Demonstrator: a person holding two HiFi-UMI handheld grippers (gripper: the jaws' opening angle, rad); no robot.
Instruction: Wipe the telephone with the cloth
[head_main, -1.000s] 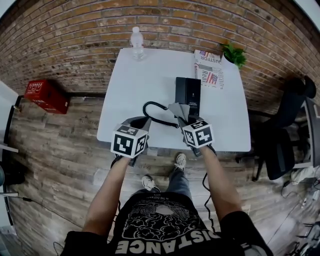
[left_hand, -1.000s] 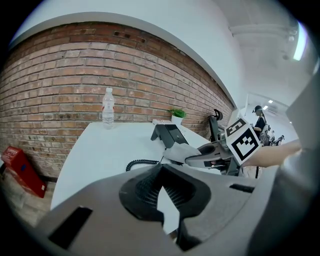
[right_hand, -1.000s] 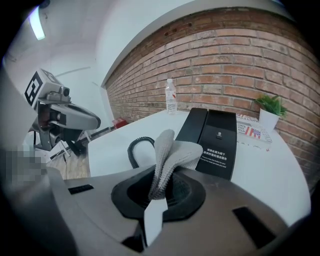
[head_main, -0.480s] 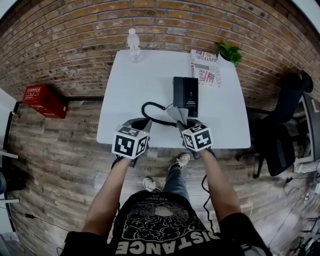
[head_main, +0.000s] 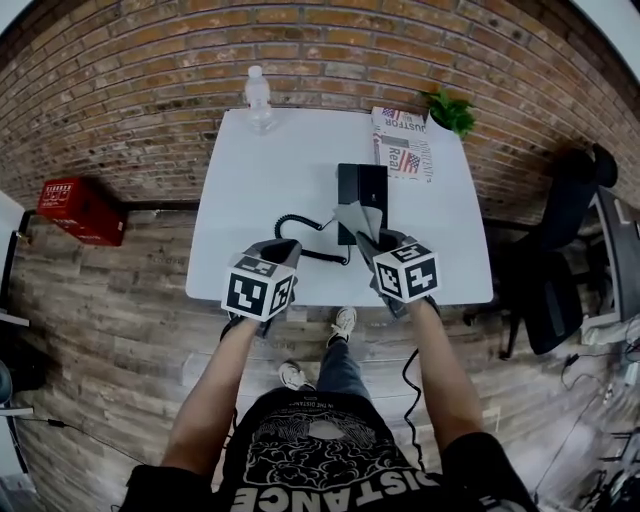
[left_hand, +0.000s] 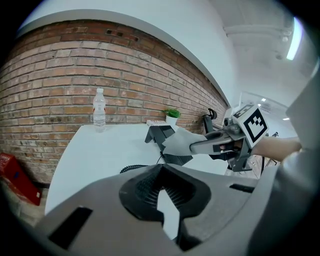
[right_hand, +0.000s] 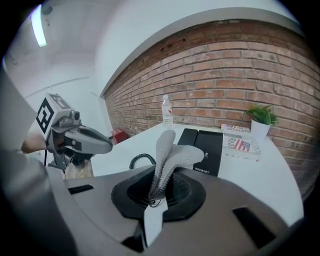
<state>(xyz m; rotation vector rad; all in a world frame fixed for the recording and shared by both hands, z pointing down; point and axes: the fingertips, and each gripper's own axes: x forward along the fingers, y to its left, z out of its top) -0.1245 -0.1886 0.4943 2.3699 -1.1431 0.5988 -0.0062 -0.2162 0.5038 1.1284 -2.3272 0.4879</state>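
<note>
A brick wall (head_main: 150, 70) fills the top of the head view, with a plank floor (head_main: 110, 310) below it. The white table (head_main: 260, 190) sits at upper centre, and a dark office chair (head_main: 560, 270) stands at the right edge. A red box (head_main: 78, 208) lies on the floor at the left.

The black telephone (head_main: 361, 188) lies flat on the table just right of centre, and its coiled cord (head_main: 305, 238) runs off toward the lower left. A folded newspaper (head_main: 402, 148) lies above and to the right of it, beside a small potted plant (head_main: 451, 110). A clear water bottle (head_main: 258, 98) stands at the table's top edge.

The right gripper (head_main: 383, 243) is near the table's lower edge. Its jaws are clamped on the grey cloth (head_main: 357, 220), whose loose end stands up and overlaps the telephone's lower end in this view.

The left gripper (head_main: 277, 250) hovers over the lower left of the table, well clear of the telephone. Its jaws are drawn together to a thin slit with nothing between them.
</note>
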